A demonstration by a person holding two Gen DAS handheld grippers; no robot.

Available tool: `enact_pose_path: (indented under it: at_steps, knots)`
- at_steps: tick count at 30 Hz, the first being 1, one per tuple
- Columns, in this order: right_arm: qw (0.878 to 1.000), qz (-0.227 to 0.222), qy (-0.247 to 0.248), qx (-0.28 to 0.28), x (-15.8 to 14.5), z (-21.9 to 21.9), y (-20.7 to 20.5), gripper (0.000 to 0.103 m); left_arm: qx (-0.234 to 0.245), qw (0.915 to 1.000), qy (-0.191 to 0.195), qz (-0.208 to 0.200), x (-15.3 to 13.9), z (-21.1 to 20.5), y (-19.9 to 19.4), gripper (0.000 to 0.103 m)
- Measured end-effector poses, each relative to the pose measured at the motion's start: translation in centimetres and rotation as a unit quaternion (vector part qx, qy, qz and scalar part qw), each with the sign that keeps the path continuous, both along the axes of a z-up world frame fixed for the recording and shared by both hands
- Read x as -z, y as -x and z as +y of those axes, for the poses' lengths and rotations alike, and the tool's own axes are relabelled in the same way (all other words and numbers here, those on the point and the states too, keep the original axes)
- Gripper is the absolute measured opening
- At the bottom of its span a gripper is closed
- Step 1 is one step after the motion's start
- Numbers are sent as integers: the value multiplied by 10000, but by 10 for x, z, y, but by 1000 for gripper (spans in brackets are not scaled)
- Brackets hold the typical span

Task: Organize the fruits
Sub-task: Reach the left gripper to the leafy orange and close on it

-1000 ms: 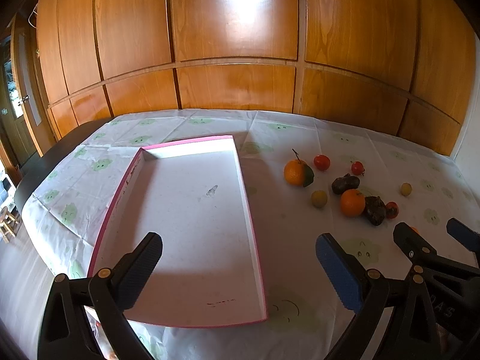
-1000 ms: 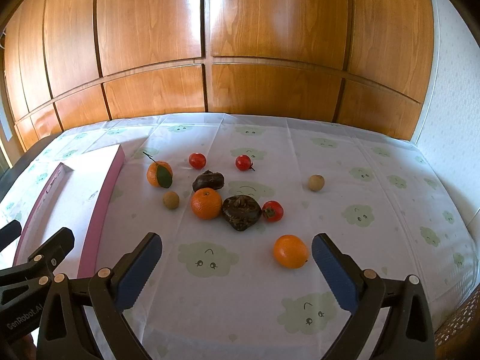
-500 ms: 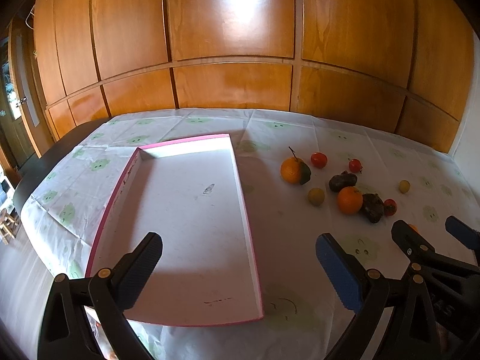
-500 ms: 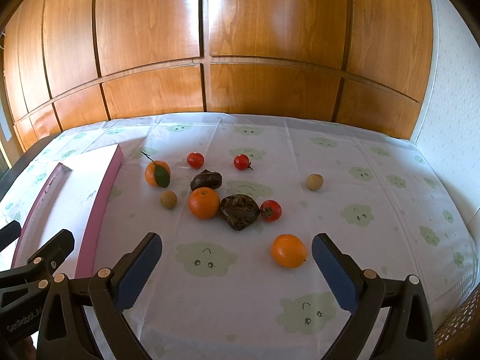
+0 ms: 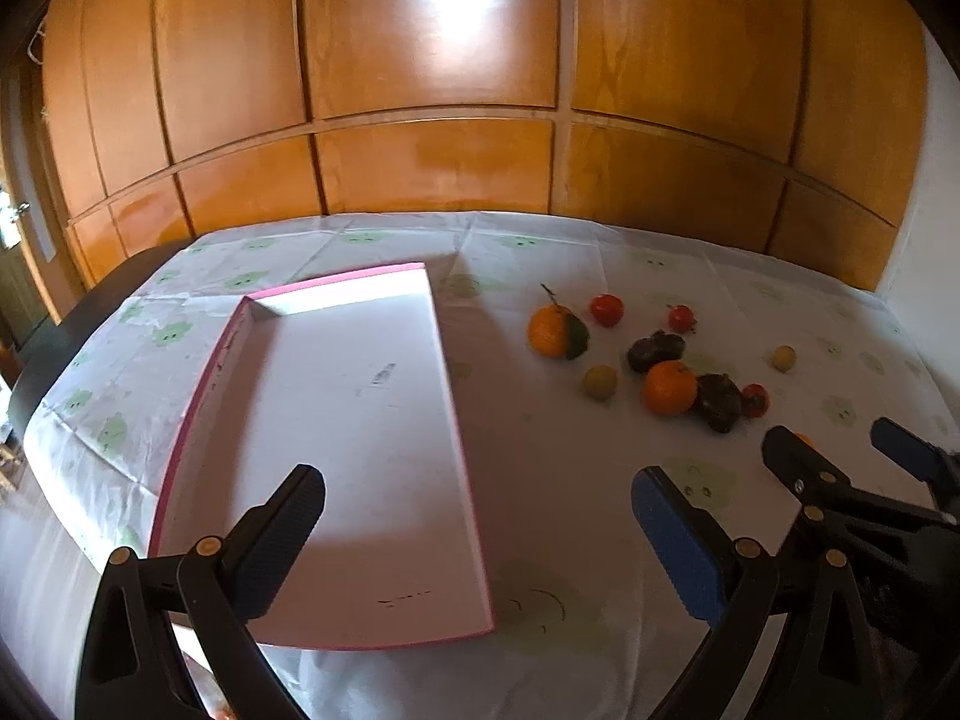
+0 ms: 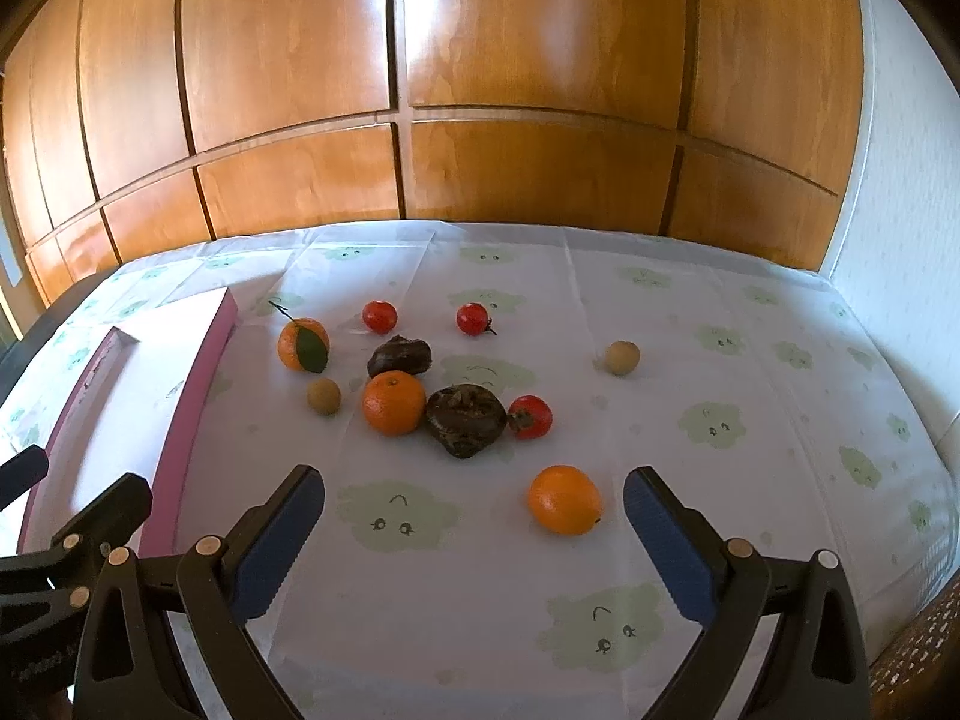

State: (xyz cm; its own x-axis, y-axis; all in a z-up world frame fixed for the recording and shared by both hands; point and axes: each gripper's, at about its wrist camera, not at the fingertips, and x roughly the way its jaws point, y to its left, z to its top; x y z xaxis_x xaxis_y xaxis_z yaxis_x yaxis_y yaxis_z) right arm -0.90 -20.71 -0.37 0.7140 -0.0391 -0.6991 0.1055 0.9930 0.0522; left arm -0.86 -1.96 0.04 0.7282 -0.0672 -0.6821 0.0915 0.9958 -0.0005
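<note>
Now both claws are wide open and hold nothing. The left claw (image 5: 477, 519) hangs over the pink tray (image 5: 336, 645) on the table (image 6: 750, 360). The right claw (image 6: 474, 510) hangs right of the tray, with an orange (image 6: 564, 499) between its fingers and more fruits (image 6: 393, 402) beyond.

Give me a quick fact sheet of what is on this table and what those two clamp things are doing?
surface: tablecloth with a green cloud print
container: pink-edged tray, nothing in it
fruit: three oranges, three red, two dark, two small tan, all loose on the cloth
nearest fruit: orange
left gripper: jaws open, over the tray
right gripper: jaws open, holding nothing
</note>
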Motion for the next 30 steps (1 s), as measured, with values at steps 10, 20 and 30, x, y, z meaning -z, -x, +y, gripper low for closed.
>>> enact_pose_path:
  at_steps: [10,20,30]
  knots:
    - [9989,-110,175,-418,-36,-63,-30,102,823,9939,505,538,-2,-15,-16,103]
    - [9991,197,-48,-383,-24,-132,-70,100,1088,9911,382,672,-21,-14,-72,85]
    - [9960,334,-769,-295,-20,-150,-78,97,1504,9807,-235,1230,3,-53,-147,52]
